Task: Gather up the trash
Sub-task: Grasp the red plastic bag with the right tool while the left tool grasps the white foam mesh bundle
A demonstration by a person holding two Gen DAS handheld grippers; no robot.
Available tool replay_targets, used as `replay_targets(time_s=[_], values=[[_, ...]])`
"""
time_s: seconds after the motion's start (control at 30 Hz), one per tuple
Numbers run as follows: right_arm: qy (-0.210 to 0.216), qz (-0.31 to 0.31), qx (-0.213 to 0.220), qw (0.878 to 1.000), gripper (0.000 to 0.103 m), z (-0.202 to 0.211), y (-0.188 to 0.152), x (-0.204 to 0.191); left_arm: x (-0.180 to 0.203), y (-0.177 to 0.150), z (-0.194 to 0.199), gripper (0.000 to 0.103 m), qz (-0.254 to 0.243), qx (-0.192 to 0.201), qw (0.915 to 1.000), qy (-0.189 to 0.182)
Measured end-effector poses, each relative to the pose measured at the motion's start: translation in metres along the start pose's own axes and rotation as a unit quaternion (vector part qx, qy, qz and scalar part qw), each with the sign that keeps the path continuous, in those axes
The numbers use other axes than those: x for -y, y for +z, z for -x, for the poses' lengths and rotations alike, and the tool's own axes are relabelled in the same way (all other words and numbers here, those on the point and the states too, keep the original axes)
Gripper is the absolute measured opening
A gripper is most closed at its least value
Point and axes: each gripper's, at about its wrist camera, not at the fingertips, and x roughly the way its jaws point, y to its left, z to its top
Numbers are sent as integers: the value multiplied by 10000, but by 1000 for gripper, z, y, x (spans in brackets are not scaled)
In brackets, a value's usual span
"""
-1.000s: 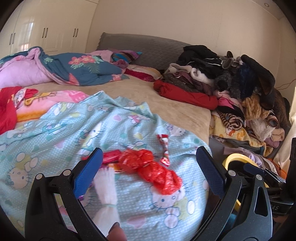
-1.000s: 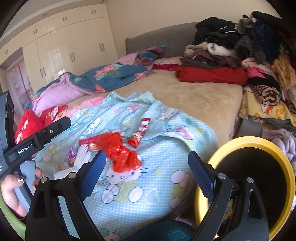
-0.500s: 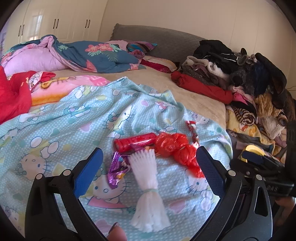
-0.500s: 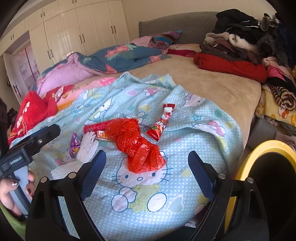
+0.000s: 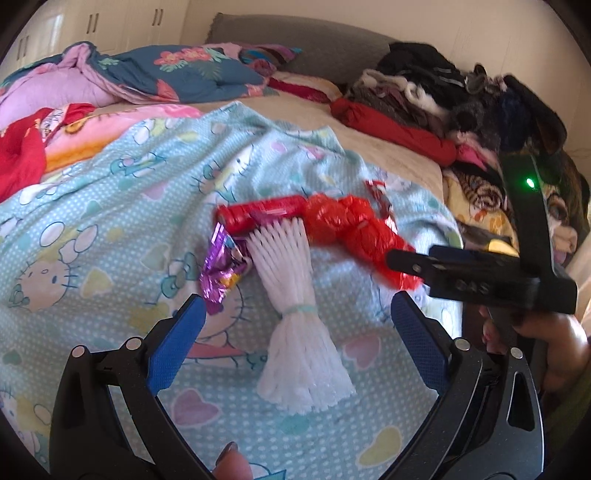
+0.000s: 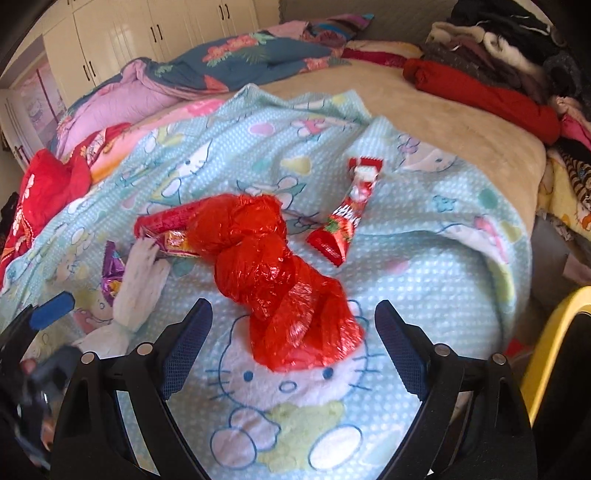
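Trash lies on a light-blue cartoon-cat blanket (image 6: 424,258). A knotted red plastic bag (image 6: 273,273) sits in the middle, its lower end between the fingers of my right gripper (image 6: 293,332); the jaws are closing and the pads do not touch it. A white bundle of sticks tied with a band (image 5: 295,306) lies between the open fingers of my left gripper (image 5: 297,332). Beside it are a purple foil wrapper (image 5: 221,269), a long red wrapper (image 5: 262,216) and a red-and-white candy wrapper (image 6: 347,218).
A yellow-rimmed bin (image 6: 550,347) stands off the bed's right edge. Piled clothes (image 5: 461,107) cover the far right of the bed, and quilts (image 6: 155,85) and a red cloth (image 6: 40,192) lie at the left. White wardrobes (image 6: 122,33) line the back wall.
Both grippers have come down and closer to the blanket. The white bundle now lies between the left fingers, and the red bag's end between the right fingers, which stand slightly narrower.
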Motion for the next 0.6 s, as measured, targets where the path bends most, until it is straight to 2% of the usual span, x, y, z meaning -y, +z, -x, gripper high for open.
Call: replay_targets(time_s=[0.13, 0.2, 0.27, 0.3, 0.37, 0.43, 0.57, 0.6], values=[[0, -29, -250, 9997, 64, -16, -2, 0, 2, -5, -7, 85, -21, -166, 9999, -11], [61, -49, -271, 9996, 36, -15, -3, 2, 1, -6, -10, 83, -7, -244, 9997, 25], [236, -134, -264, 9993, 21, -11, -4, 6, 1, -9, -13, 80, -6, -335, 9994, 69], [303, -188, -270, 9990, 17, -8, -6, 9, 1, -10, -15, 78, -16, -375, 9993, 92], [386, -261, -242, 9986, 14, -2, -8, 11, 0, -12, -16, 75, 2, -446, 9989, 129], [438, -327, -181, 9983, 13, 7, -10, 14, -1, -15, -18, 66, 7, -529, 9984, 176], [460, -443, -103, 9979, 13, 22, -17, 20, 2, -21, -19, 55, -47, -638, 9978, 201], [463, -476, -77, 9978, 13, 25, -19, 22, 4, -22, -20, 48, -74, -673, 9975, 204]])
